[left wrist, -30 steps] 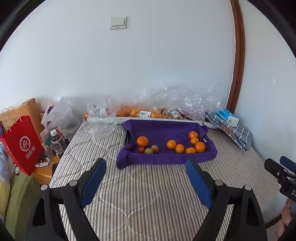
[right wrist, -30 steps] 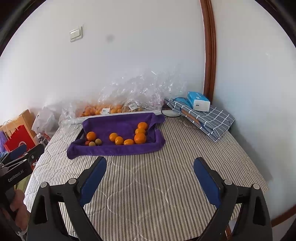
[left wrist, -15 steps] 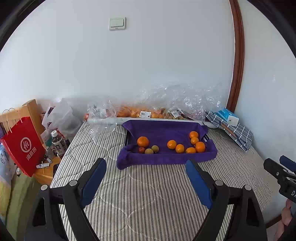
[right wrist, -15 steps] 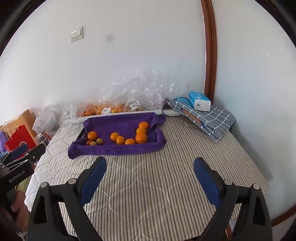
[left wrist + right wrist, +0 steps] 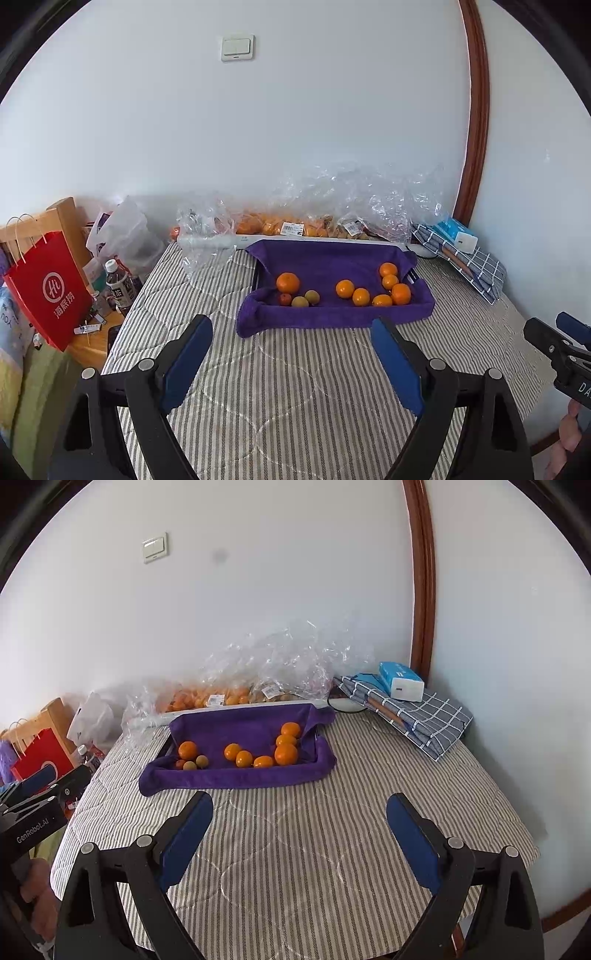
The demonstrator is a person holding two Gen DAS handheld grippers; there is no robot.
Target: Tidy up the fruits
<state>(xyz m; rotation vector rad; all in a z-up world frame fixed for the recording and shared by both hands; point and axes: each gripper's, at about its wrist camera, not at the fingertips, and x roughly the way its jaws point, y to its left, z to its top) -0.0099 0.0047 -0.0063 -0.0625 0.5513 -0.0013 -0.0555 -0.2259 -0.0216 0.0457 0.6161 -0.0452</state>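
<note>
Both grippers, left gripper (image 5: 291, 347) and right gripper (image 5: 300, 825), jaws wide, empty; bare striped mattress (image 5: 303, 387) before purple-towelled tray (image 5: 332, 314).

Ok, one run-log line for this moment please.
left gripper: open, empty | right gripper: open, empty | oranges: on purple towel | both grippers short of towel | sorting not begun

Bright, even daylight; fisheye-warped, dark-vignetted edges.
</note>
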